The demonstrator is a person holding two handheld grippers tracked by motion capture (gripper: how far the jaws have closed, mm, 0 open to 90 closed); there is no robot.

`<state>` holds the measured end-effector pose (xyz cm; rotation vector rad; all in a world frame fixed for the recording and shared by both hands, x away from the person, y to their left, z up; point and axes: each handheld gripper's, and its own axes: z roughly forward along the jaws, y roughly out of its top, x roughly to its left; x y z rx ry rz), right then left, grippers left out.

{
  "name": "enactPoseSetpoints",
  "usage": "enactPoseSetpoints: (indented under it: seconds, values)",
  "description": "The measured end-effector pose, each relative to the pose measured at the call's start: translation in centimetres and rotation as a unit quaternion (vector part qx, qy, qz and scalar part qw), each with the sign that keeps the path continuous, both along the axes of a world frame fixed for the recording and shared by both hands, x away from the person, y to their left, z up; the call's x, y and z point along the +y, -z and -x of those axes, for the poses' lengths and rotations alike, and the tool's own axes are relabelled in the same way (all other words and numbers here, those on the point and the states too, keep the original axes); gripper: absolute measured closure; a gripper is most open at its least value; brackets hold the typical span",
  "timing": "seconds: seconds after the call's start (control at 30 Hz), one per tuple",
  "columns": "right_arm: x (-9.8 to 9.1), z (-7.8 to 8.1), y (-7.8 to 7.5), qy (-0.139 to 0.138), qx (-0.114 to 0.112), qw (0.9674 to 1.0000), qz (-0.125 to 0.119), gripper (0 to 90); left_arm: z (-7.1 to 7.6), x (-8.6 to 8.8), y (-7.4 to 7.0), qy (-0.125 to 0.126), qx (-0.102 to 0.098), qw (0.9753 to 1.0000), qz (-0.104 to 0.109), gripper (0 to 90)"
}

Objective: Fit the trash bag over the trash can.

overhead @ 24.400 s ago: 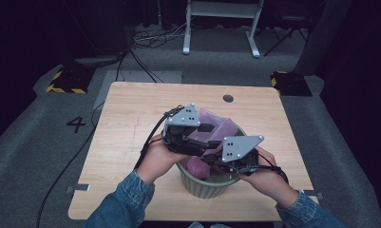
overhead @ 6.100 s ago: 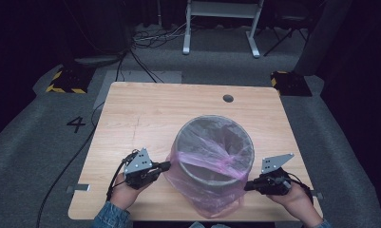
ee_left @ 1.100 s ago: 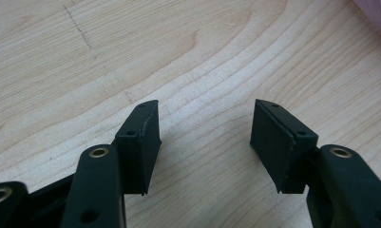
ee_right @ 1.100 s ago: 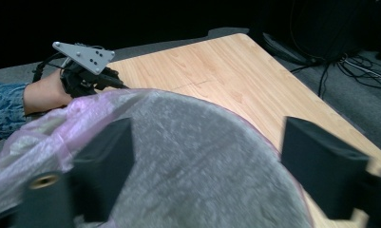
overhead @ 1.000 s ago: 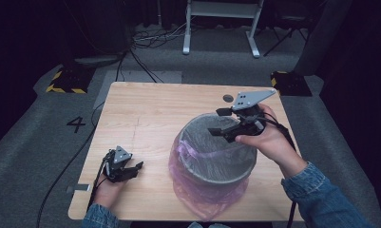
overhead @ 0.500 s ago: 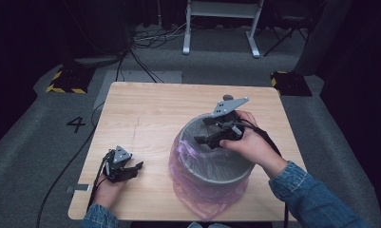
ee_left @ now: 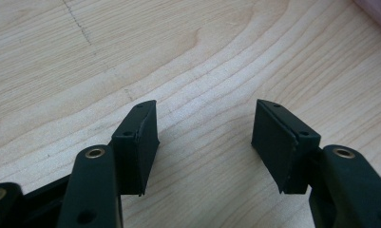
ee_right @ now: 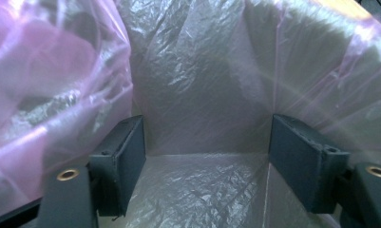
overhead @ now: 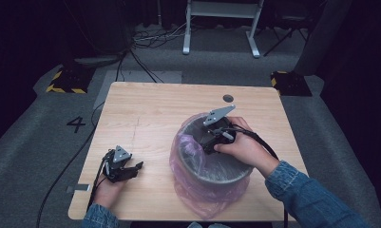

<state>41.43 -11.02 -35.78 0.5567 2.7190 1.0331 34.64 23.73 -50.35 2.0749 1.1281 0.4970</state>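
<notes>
Pink bin liner (overhead: 197, 199) drapes over the grey bin (overhead: 212, 164) at the table's (overhead: 150, 109) near right, where your right gripper (ee_right: 204, 142) reaches down inside with jaws spread against the film, pinching nothing, while your left gripper (ee_left: 204, 137) rests spread and empty on the wood well apart

The lined bin (overhead: 212, 164) blocks the table's (overhead: 150, 114) right front — its pink bag (overhead: 197, 199) spills toward the edge; the far and left tabletop lies open.
</notes>
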Motion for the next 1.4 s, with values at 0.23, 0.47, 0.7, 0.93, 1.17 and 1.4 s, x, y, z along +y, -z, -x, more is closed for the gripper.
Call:
enactPoseSetpoints:
  seconds: [0.23, 0.47, 0.7, 0.93, 1.17, 1.4]
  values:
    - [1.0, -0.1, 1.9, -0.006, 0.036, 0.9982, 0.048, 27.2, 0.0, 0.0, 0.0, -0.001, -0.001, 1.0000, 0.000, 41.1]
    - [1.7, -0.3, 3.4, -0.007, 0.068, 0.9947, 0.076, 25.4, 0.0, 0.0, 0.0, -0.002, -0.001, 1.0000, 0.001, 41.1]
    - [1.5, -0.2, 2.4, -0.007, 0.063, 0.9962, 0.059, 28.1, 0.0, 0.0, 0.0, -0.002, -0.002, 1.0000, 0.000, 41.1]
    - [-0.1, 0.2, -1.7, 0.004, 0.013, 0.9999, -0.010, 32.2, 0.0, 0.0, 0.0, -0.003, 0.000, 1.0000, 0.001, 41.0]
    - [-1.1, 1.2, -5.3, 0.002, -0.018, 0.9960, -0.088, 33.8, 0.0, 0.0, 0.0, -0.003, 0.000, 1.0000, 0.001, 40.9]
    - [-0.2, 3.5, -6.5, -0.058, 0.005, 0.9894, -0.133, 31.5, 0.0, -0.1, 0.0, -0.004, -0.001, 1.0000, 0.001, 41.0]
